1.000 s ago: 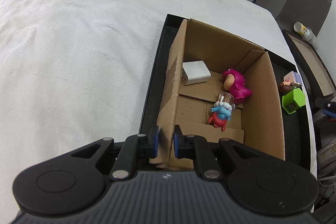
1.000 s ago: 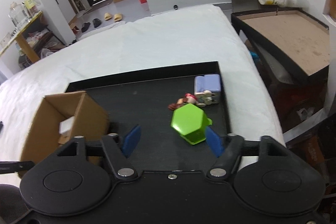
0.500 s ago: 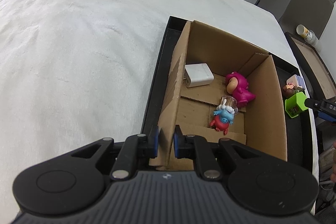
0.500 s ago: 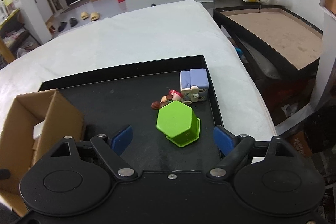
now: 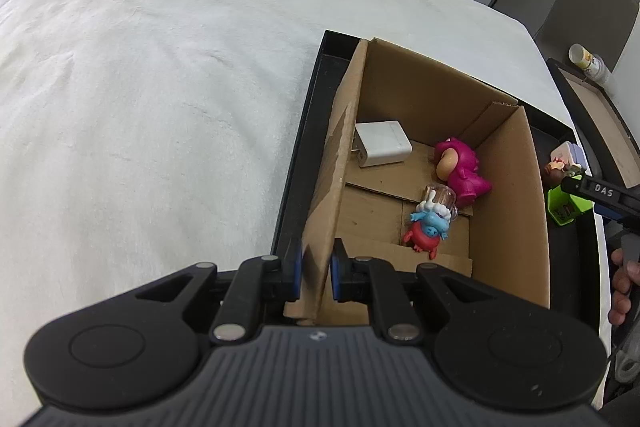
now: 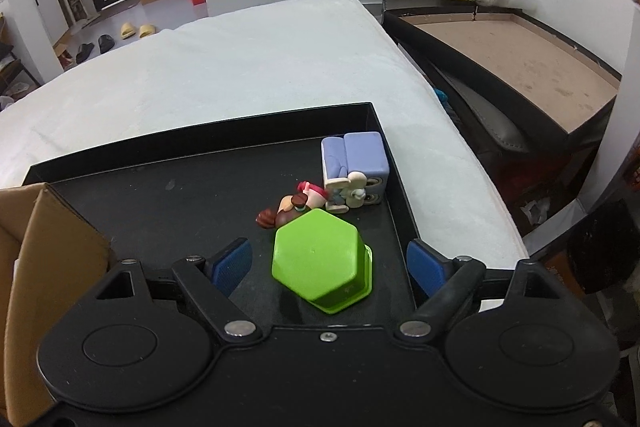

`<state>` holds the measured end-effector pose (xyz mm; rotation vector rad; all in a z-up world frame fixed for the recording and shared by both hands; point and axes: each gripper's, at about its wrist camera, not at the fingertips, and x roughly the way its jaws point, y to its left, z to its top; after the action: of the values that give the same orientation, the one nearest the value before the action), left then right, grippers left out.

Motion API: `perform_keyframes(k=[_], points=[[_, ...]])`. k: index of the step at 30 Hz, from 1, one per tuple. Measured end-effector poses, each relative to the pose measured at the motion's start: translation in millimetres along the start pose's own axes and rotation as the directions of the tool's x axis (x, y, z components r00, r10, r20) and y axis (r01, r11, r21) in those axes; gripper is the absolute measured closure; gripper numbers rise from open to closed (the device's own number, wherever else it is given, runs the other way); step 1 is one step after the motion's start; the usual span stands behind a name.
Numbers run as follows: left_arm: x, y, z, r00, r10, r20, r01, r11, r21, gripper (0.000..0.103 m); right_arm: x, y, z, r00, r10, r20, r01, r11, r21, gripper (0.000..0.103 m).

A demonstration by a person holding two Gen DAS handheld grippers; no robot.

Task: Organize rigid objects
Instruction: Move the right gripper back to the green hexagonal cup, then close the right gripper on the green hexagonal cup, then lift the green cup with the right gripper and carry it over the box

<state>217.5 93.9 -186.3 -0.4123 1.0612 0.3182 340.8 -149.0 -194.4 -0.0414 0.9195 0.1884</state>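
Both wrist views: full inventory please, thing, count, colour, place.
cardboard box: 1, brown, in the black tray's left part
black tray: 1, on the white cloth
white cloth: 1, covers the table
charger block: 1, white, box floor
pink figure: 1, box floor
blue-red figure: 1, box floor, beside the pink one
green hexagonal cup: 1, upside down on the tray, between the right claw's pads
lilac block: 1, tray corner
small figures: 2, between cup and block
left claw: shut on the box wall
right claw: open
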Motion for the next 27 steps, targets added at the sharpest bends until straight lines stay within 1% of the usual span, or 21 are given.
perform_keyframes(k=[4,6,7,8,9,13,20,27], points=[[0.2,-0.3,-0.5,1.000,0.001,-0.001,-0.001,1.000,-0.003,0.090,4.1,6.1,-2.7,1.000,-0.010,-0.007,0.010,0.999,-0.030,0.020],[0.2,-0.3,-0.6,1.000,0.003,-0.001,-0.003,1.000,-0.003,0.090,4.1,5.8,-3.2,1.000,-0.010,-0.010,0.009,0.999,-0.036,0.023],[0.2,-0.3,-0.5,1.000,0.004,-0.001,-0.004,1.000,-0.004,0.090,4.1,5.1,-3.3,1.000,-0.005,-0.013,0.004,0.999,-0.034,0.032],[0.2,-0.2,-0.5,1.000,0.004,-0.001,-0.004,1.000,-0.003,0.090,4.7,3.6,-3.2,1.000,0.003,-0.024,-0.004,1.000,-0.031,0.049],[0.0,-0.3,-0.6,1.000,0.006,-0.001,-0.006,1.000,-0.002,0.090,5.2,2.1,-3.4,0.999,0.013,-0.041,-0.014,1.000,-0.026,0.052],[-0.6,-0.7,-0.6,1.000,0.009,0.002,-0.009,1.000,0.003,0.091,-1.1,-1.1,-4.4,0.998,0.042,-0.046,-0.043,0.999,-0.020,0.054],[-1.6,-3.2,-1.0,1.000,0.017,0.009,-0.017,1.000,0.019,0.091,-13.1,-3.4,-4.1,0.996,0.074,-0.058,-0.074,0.997,0.003,0.054],[-3.4,-2.8,-0.5,1.000,0.014,0.008,-0.014,1.000,0.026,0.091,-24.5,-3.2,-7.5,0.994,0.091,-0.064,-0.092,0.996,-0.006,0.054]])
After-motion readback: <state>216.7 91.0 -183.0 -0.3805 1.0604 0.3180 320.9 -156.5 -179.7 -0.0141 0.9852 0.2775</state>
